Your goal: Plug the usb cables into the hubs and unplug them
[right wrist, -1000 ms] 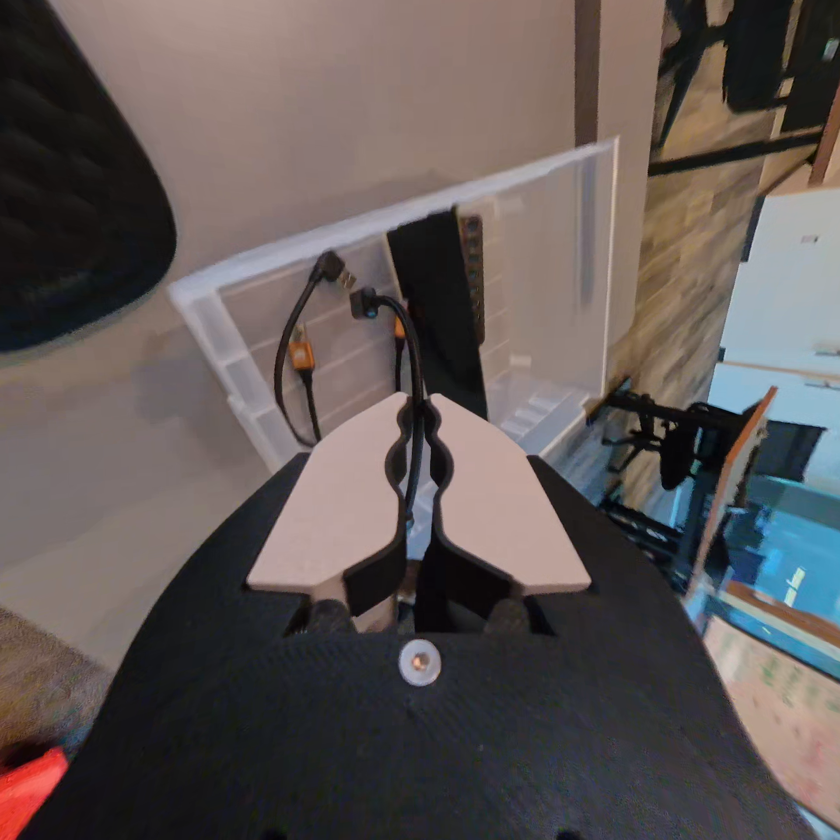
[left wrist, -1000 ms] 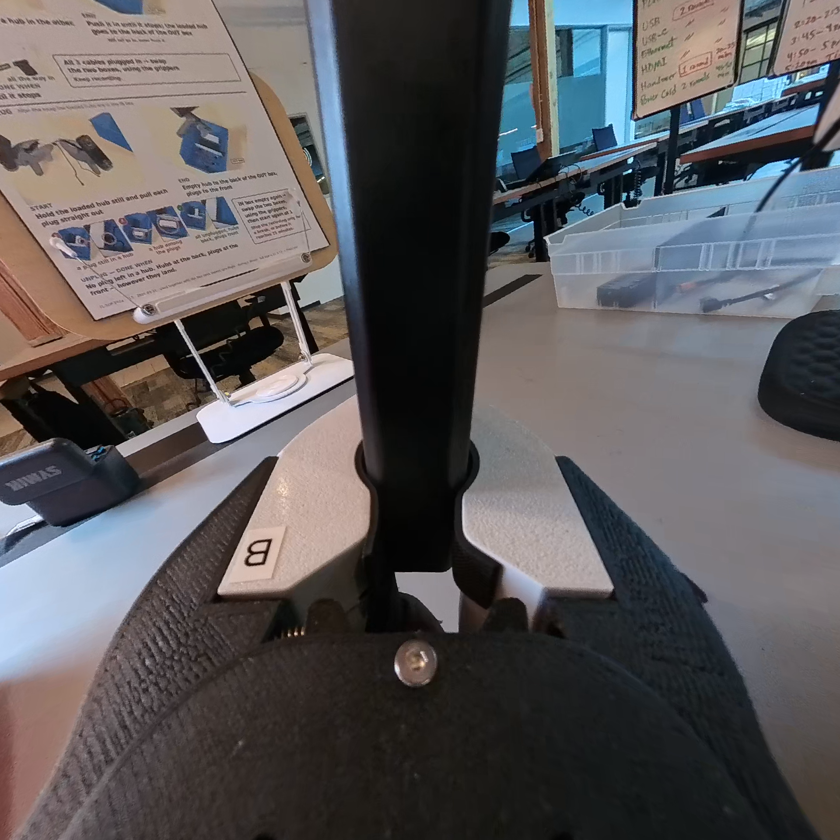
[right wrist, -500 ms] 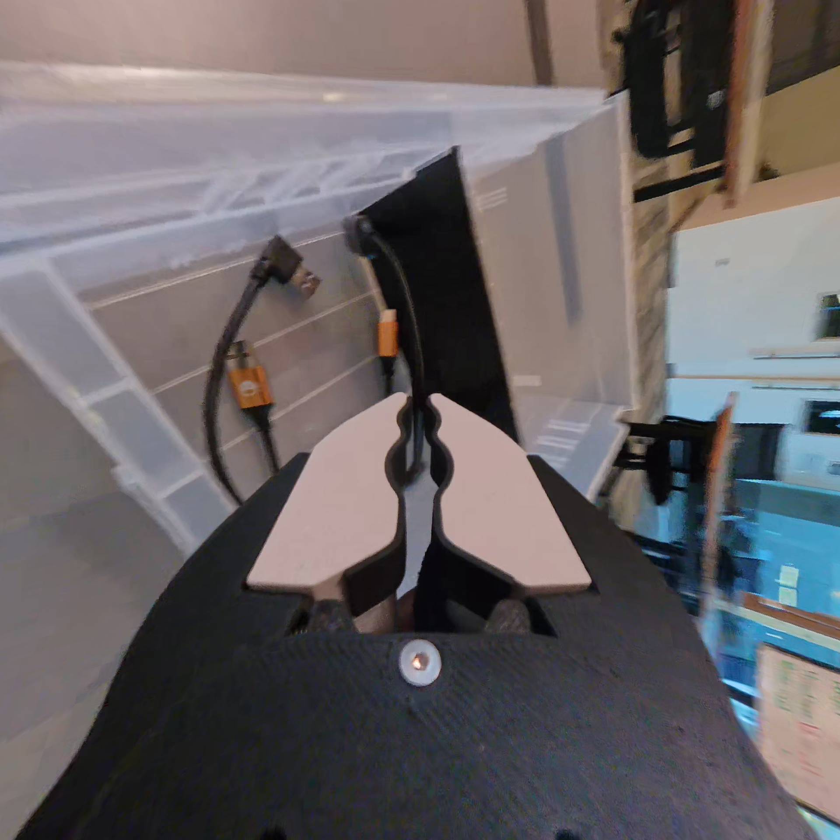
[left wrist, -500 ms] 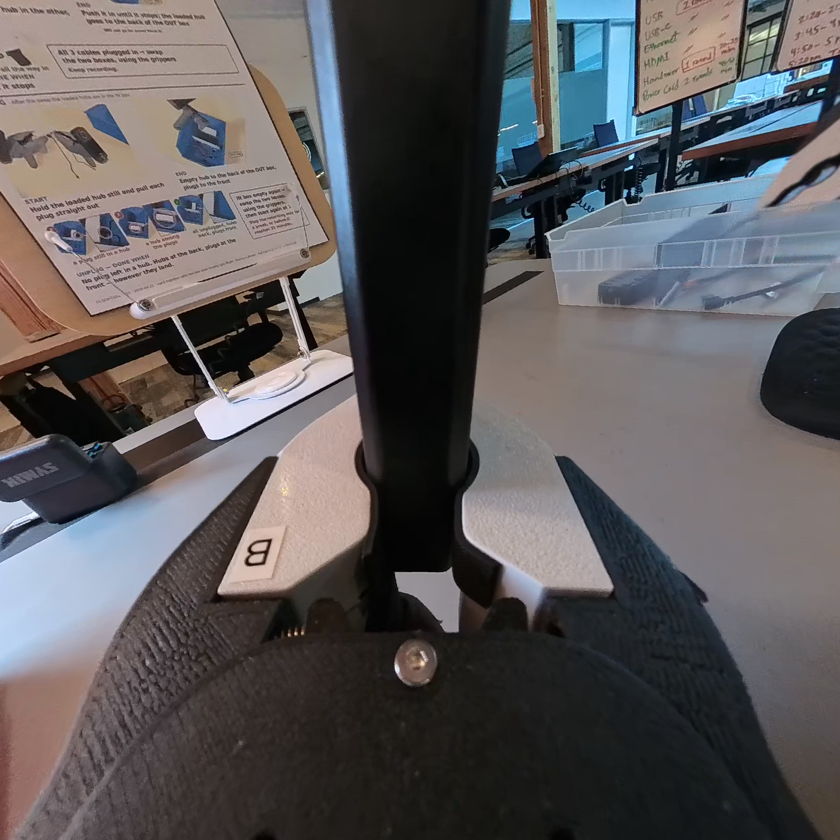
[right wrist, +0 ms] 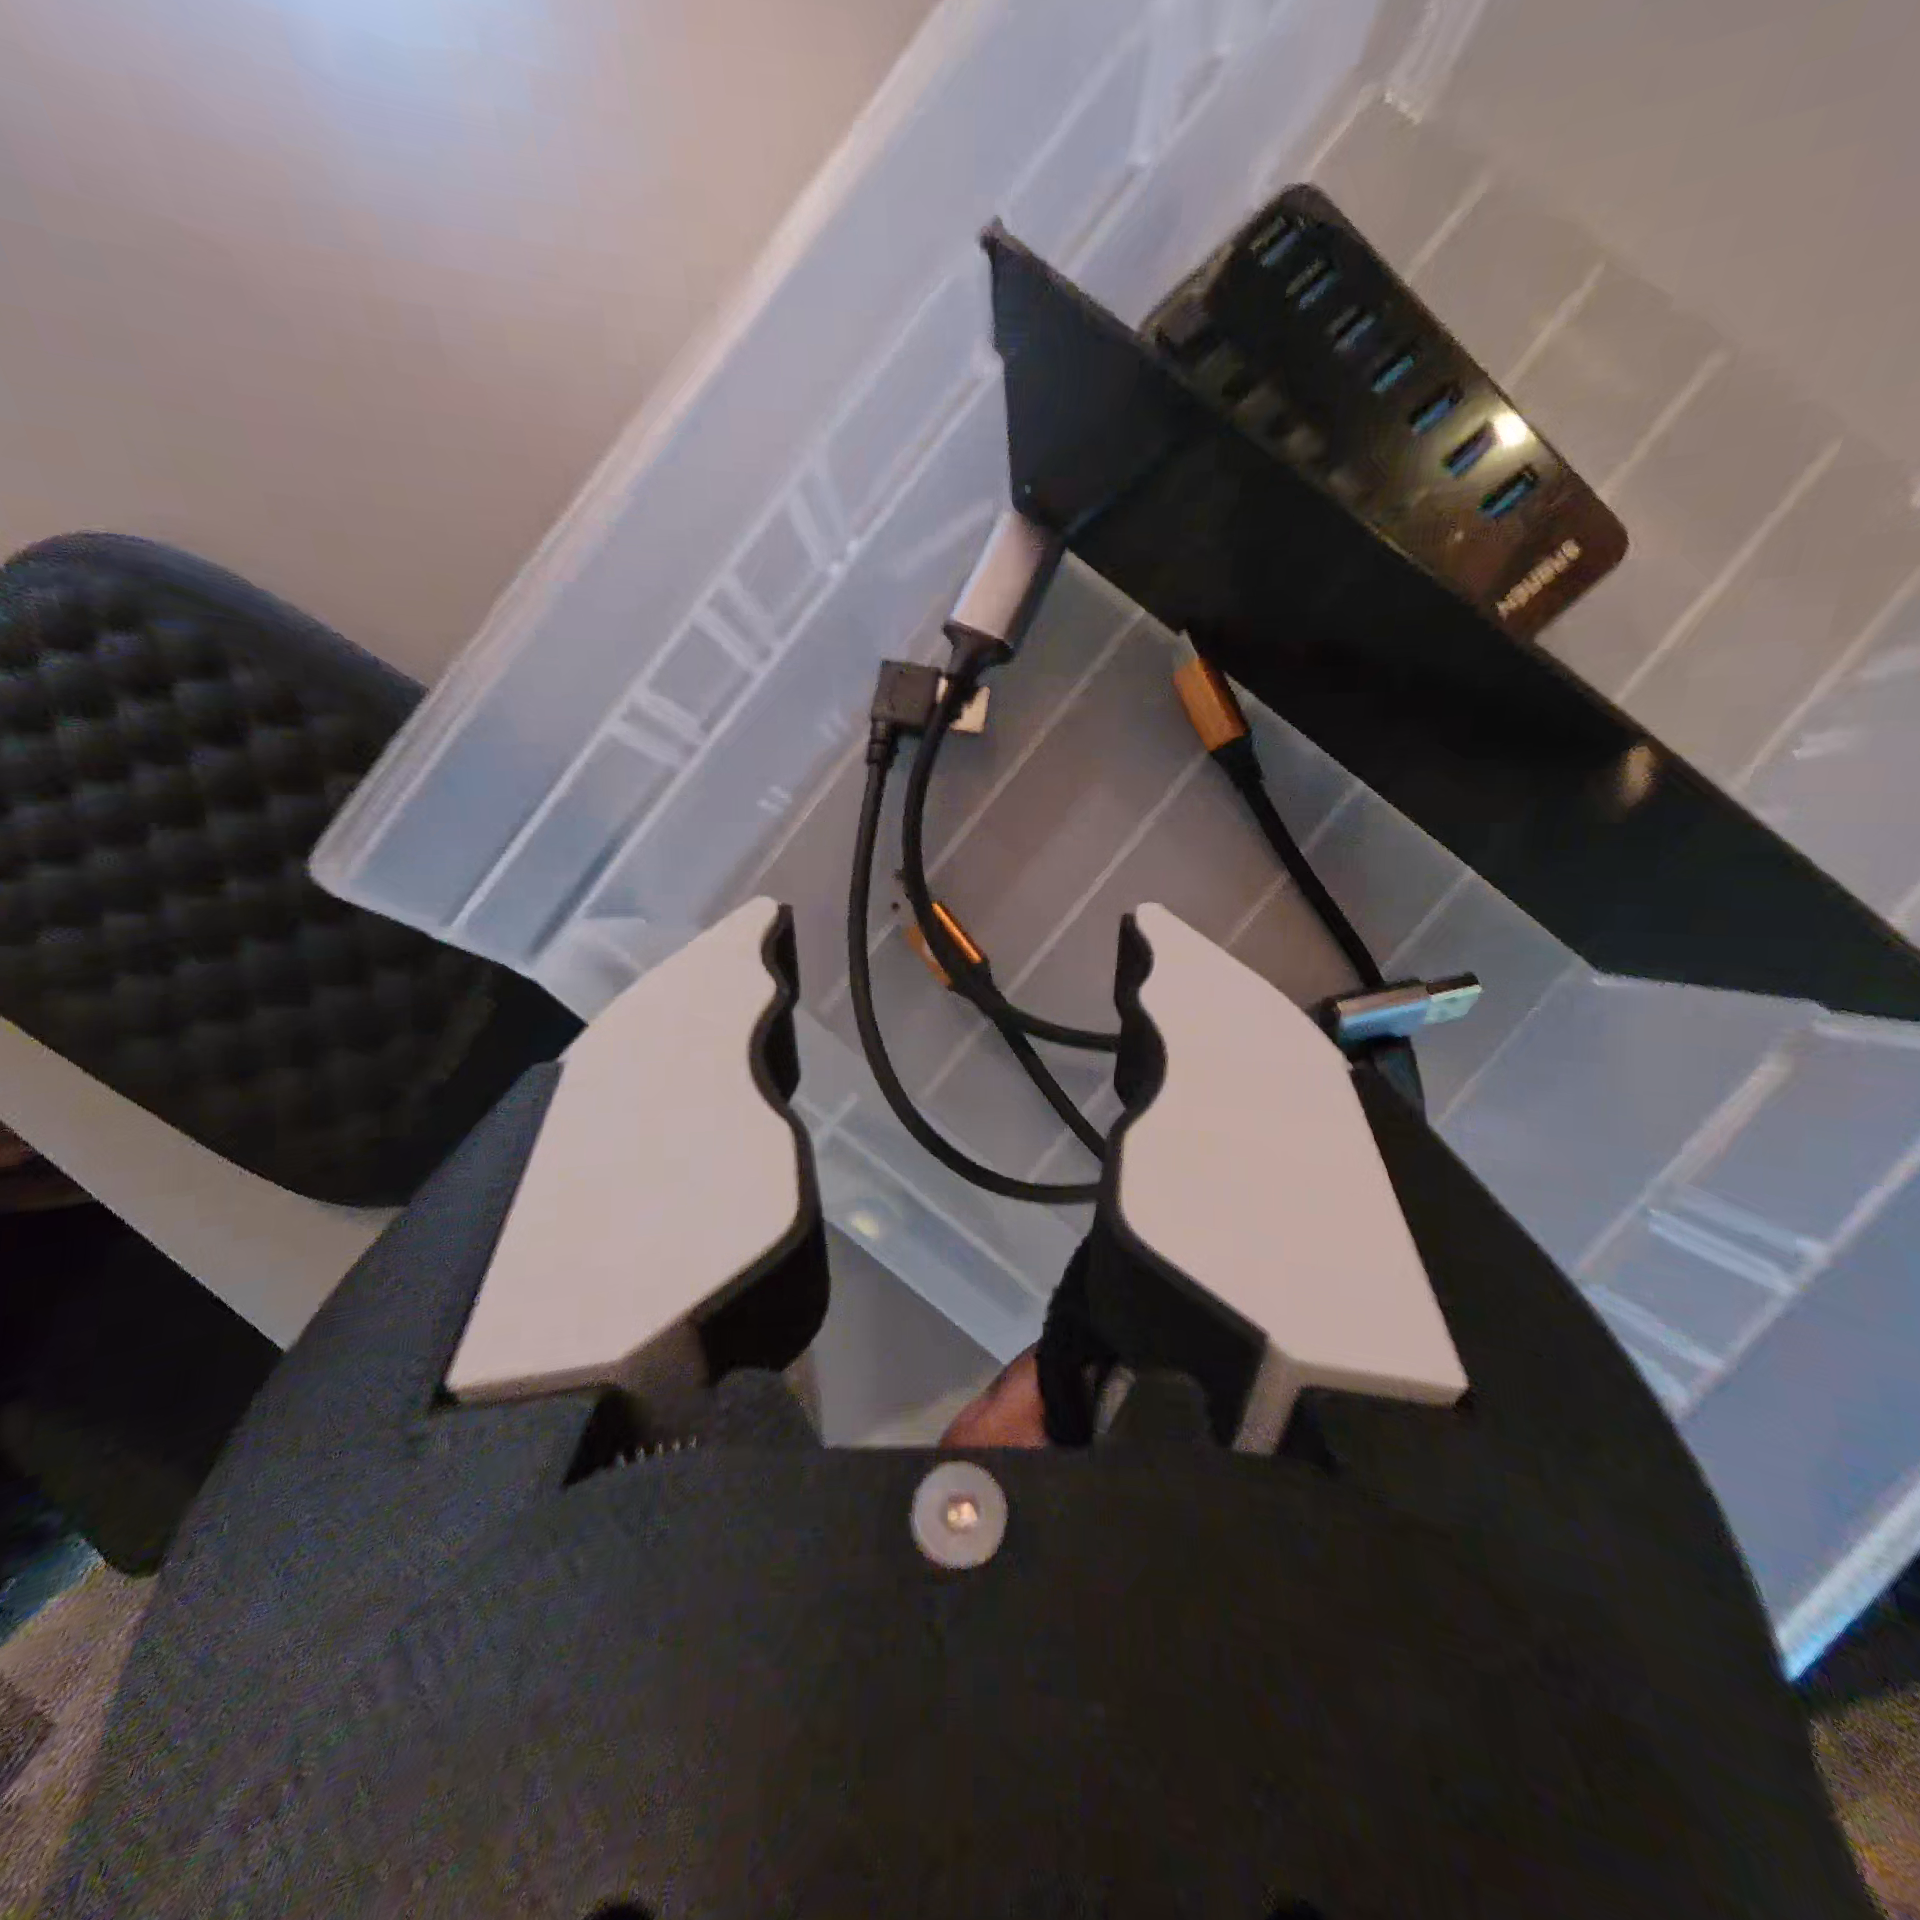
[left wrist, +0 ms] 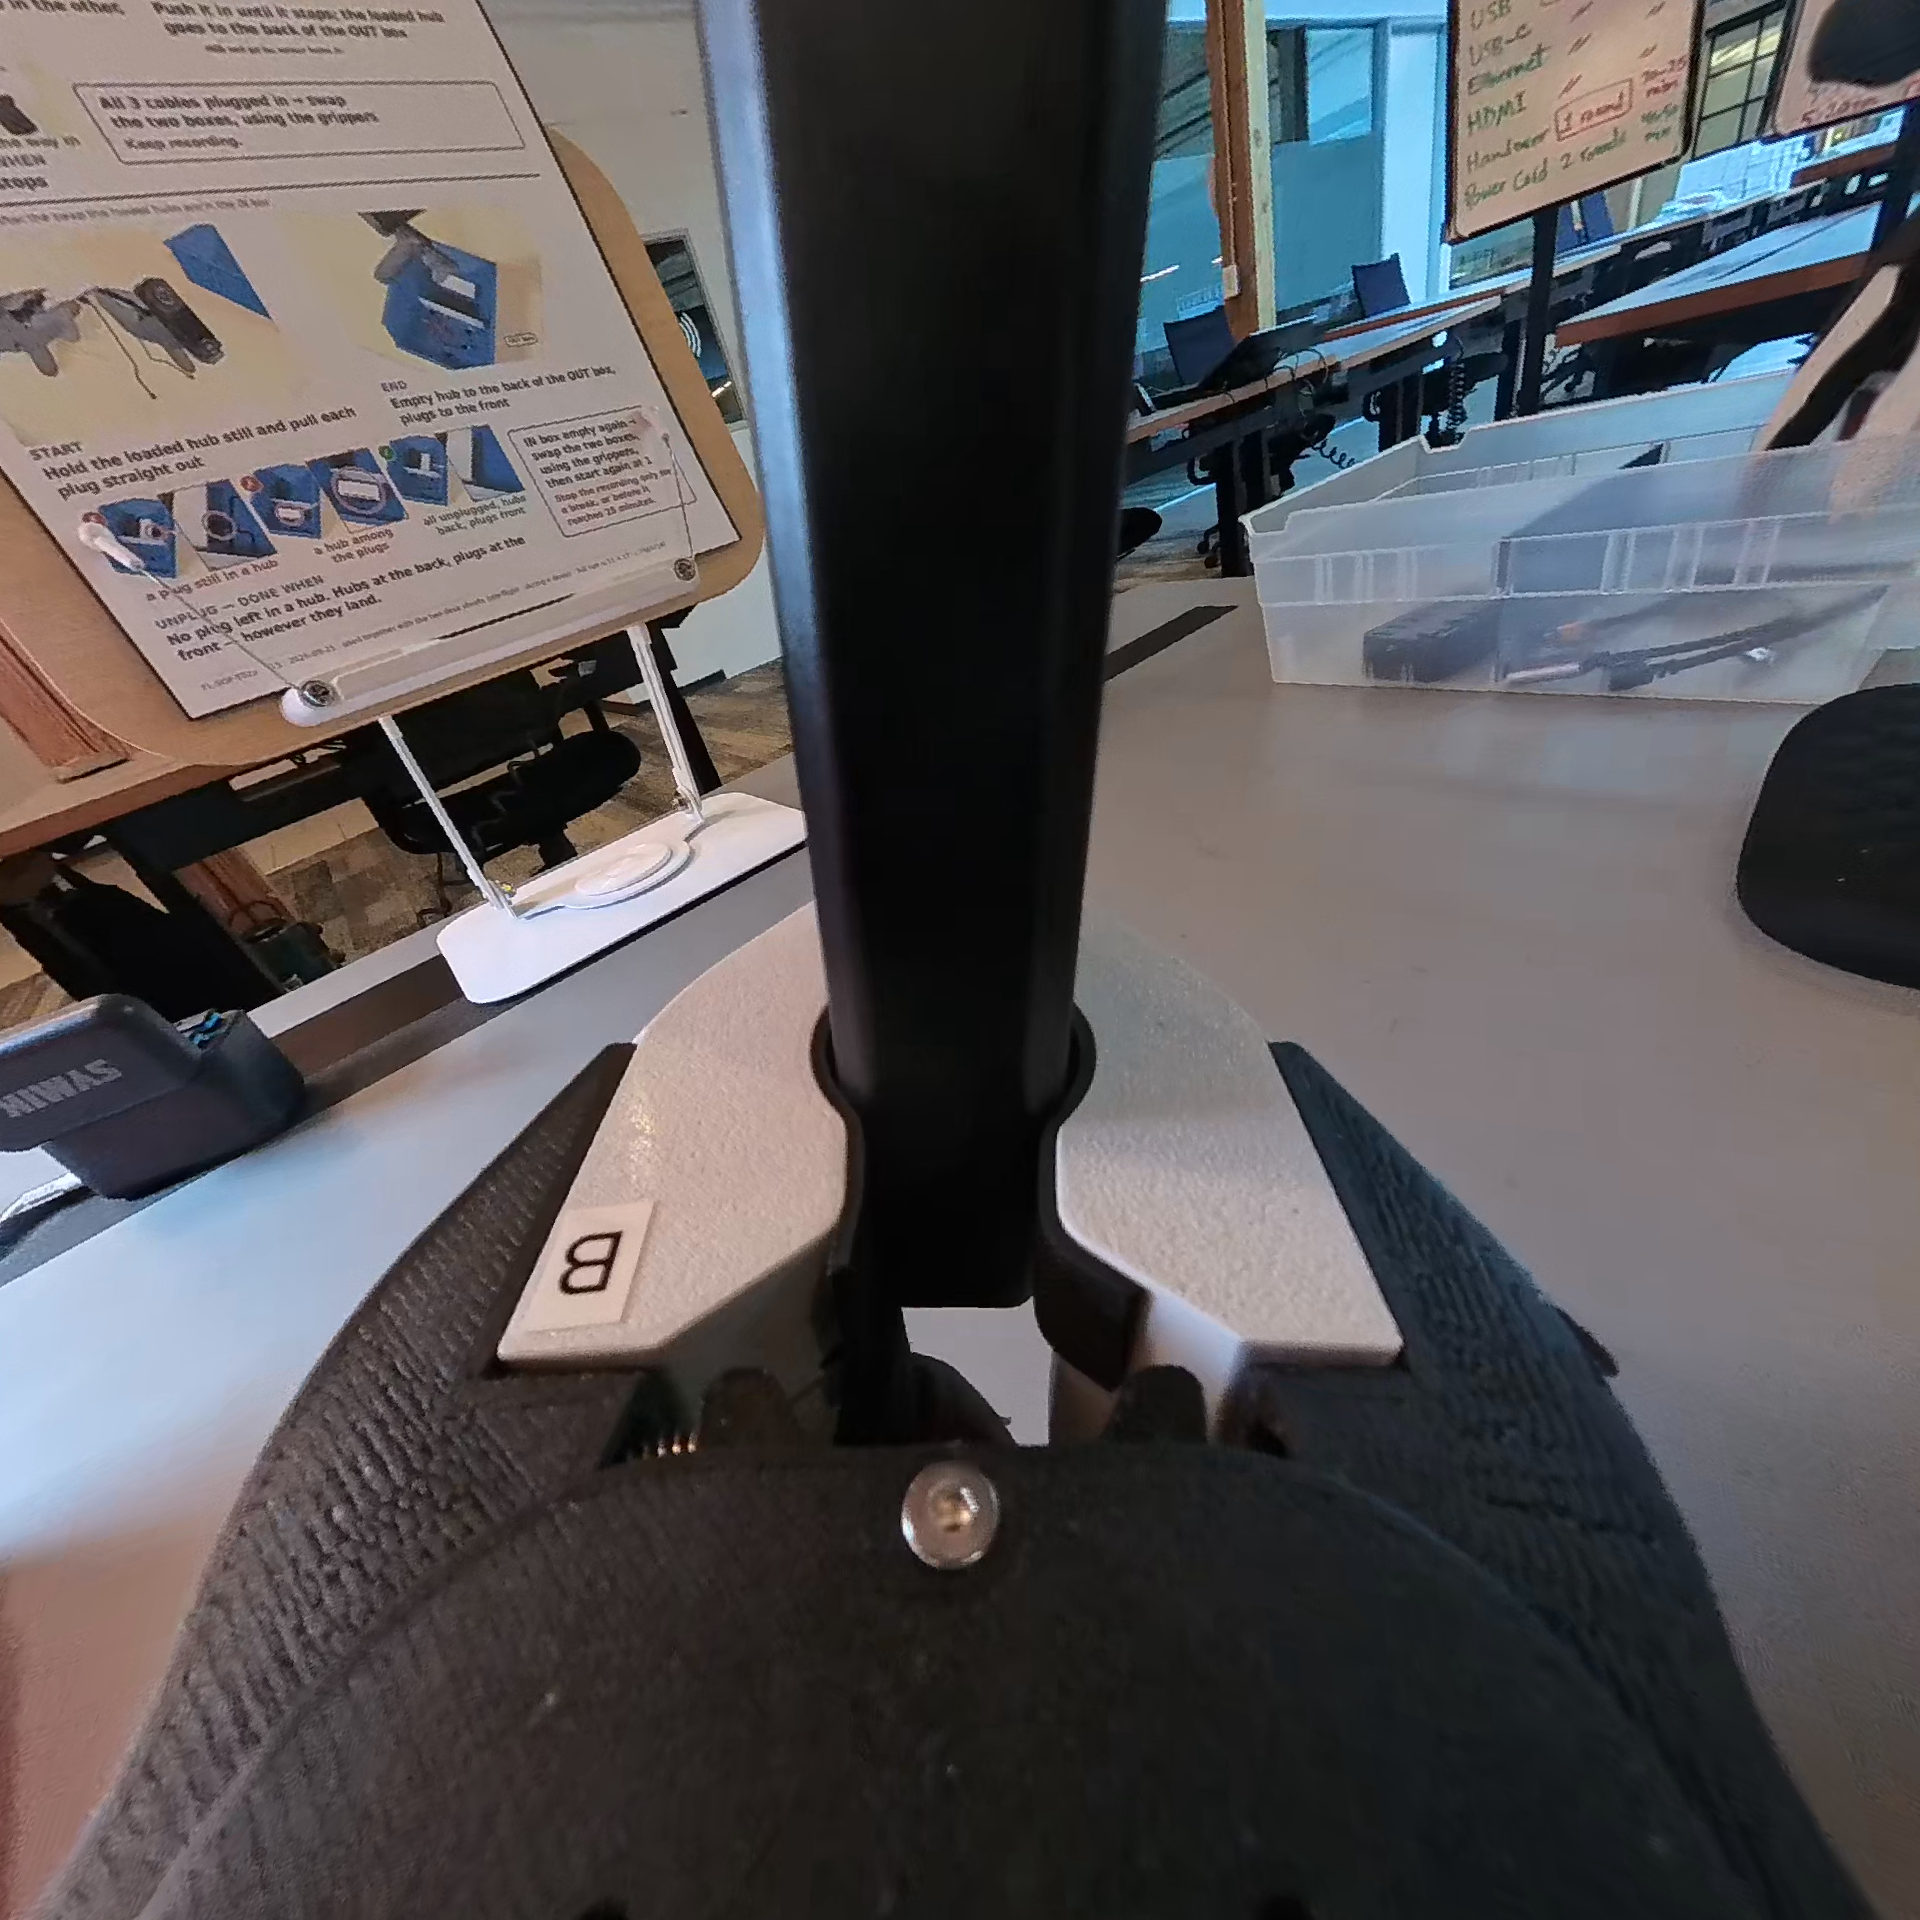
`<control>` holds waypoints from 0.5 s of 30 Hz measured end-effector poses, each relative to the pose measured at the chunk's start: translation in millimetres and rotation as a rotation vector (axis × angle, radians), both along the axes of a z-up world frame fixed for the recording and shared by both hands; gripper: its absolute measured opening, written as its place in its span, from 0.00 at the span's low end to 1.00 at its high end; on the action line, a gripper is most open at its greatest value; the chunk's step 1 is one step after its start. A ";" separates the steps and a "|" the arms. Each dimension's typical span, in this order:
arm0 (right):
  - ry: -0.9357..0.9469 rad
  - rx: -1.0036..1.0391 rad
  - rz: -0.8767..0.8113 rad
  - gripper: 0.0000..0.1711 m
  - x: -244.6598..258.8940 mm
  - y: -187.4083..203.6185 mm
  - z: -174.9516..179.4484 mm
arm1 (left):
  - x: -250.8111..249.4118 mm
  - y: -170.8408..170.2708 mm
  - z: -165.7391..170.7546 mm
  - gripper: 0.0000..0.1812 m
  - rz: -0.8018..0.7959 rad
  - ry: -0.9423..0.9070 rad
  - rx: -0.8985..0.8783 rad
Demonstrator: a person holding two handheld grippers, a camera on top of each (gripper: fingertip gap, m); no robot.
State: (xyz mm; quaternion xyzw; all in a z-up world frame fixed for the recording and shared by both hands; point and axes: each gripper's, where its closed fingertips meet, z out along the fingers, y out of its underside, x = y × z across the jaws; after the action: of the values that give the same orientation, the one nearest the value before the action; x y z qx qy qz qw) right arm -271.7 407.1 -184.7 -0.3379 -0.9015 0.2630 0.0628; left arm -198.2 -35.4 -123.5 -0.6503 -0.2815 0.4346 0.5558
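My left gripper [left wrist: 951, 1049] is shut on a long black hub [left wrist: 956, 520] and holds it upright above the grey table; its top runs out of view. My right gripper [right wrist: 954, 925] is open and empty above a clear plastic bin [right wrist: 623, 665]. Black USB cables [right wrist: 883, 935] with orange [right wrist: 1210, 707] and silver plugs [right wrist: 1423, 1003] lie loose in the bin's front compartment. A second black hub [right wrist: 1392, 395] with a row of blue ports lies behind a black divider [right wrist: 1351, 644]. The bin also shows in the left wrist view [left wrist: 1558, 582].
A black padded mat [left wrist: 1849, 831] lies on the table next to the bin; it also shows in the right wrist view [right wrist: 177, 831]. An instruction sheet on a white stand [left wrist: 312, 364] stands at the back left. A dark grey device [left wrist: 114, 1101] sits at the left table edge. There is about 45 cm between the tips of the two grippers.
My right gripper has opened and let go of the black cable, which now lies in the bin; its view has swung over the bin. My left gripper still holds the hub, nearly still.
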 end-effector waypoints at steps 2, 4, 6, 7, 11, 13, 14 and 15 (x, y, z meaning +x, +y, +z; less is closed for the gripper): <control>-0.024 0.094 -0.025 0.33 1.9 13.2 -7.2 | 0.2 0.7 -0.3 0.17 -0.001 0.001 -0.004; -0.066 0.150 -0.013 0.27 8.3 18.5 -15.1 | 0.4 1.7 -0.2 0.17 -0.004 0.003 -0.007; -0.092 0.197 -0.003 0.16 10.8 20.6 -25.4 | 0.6 2.6 -0.4 0.17 -0.006 0.002 -0.008; -0.113 0.223 0.009 0.15 12.5 20.9 -32.6 | 0.7 2.9 -0.4 0.17 -0.007 0.002 -0.009; -0.130 0.360 -0.004 0.12 6.0 27.7 -50.7 | 1.4 3.1 -0.8 0.17 -0.010 0.000 -0.007; -0.084 0.378 -0.017 0.12 1.8 27.8 -40.3 | 1.8 3.3 -0.5 0.17 -0.017 -0.004 0.002; -0.045 0.372 -0.039 0.13 -0.6 27.4 -29.1 | 2.0 3.6 -0.2 0.17 -0.022 -0.007 0.009; 0.020 0.340 -0.079 0.14 -5.1 24.0 -12.9 | 2.1 3.9 0.0 0.17 -0.027 -0.011 0.017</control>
State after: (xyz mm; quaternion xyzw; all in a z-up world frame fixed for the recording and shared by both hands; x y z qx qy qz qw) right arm -276.8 431.1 -197.5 -0.3551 -0.9183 0.1075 0.1381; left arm -196.2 -31.5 -123.5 -0.6518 -0.2793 0.4211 0.5656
